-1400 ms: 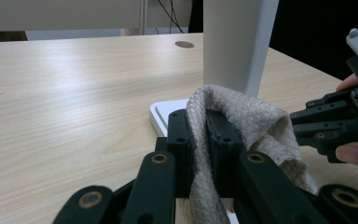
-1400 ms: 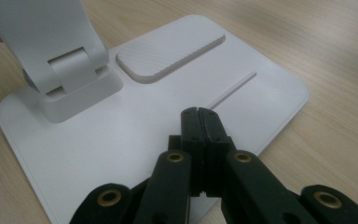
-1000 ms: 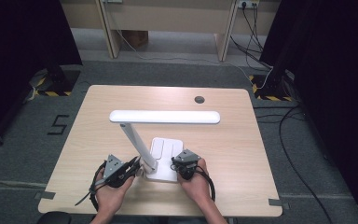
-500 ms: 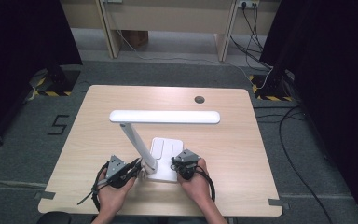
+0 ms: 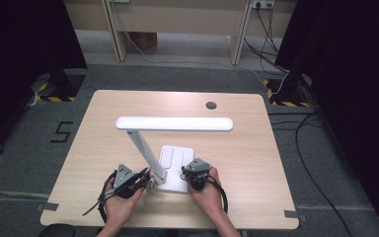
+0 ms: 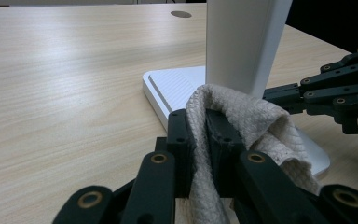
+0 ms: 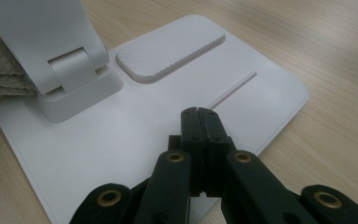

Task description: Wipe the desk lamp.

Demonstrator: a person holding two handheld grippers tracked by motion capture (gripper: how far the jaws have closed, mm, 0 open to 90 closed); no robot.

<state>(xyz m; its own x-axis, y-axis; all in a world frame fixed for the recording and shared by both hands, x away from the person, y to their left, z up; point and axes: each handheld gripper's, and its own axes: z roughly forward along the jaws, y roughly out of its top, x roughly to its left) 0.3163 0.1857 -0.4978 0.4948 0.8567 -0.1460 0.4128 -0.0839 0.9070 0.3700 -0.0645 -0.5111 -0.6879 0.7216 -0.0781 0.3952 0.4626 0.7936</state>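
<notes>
From the left of the pale wooden tabletop (image 5: 94, 148), my left gripper (image 5: 140, 178) has its jaws clamped on a beige waffle-weave cloth (image 6: 242, 121), which bunches up between the black pads and presses against the foot of the white desk lamp's slanted stem (image 5: 145, 155). The white desk lamp itself (image 5: 175, 123) stands near the front edge of the tabletop, its long flat head running level across the middle and its flat white rectangular base (image 5: 177, 160) lying between my two hands. In the right gripper view the hinge block at the bottom of the stem (image 7: 74, 88) sits at the base's near corner, with a ribbed raised pad (image 7: 172, 53) and a thin groove (image 7: 230, 88) beyond it. To the right, my right gripper (image 5: 185, 177) has its jaws fully closed on nothing, their tips resting on or just above the base's smooth surface, apparently to pin it down; I cannot tell whether they truly touch. The risk, as I judge it, lies in the wipe: a hard push of the cloth against the stem could slide or tip the light lamp if the right gripper slips on the slick plastic, and the loose cloth could snag in the hinge or work free of the jaws.
</notes>
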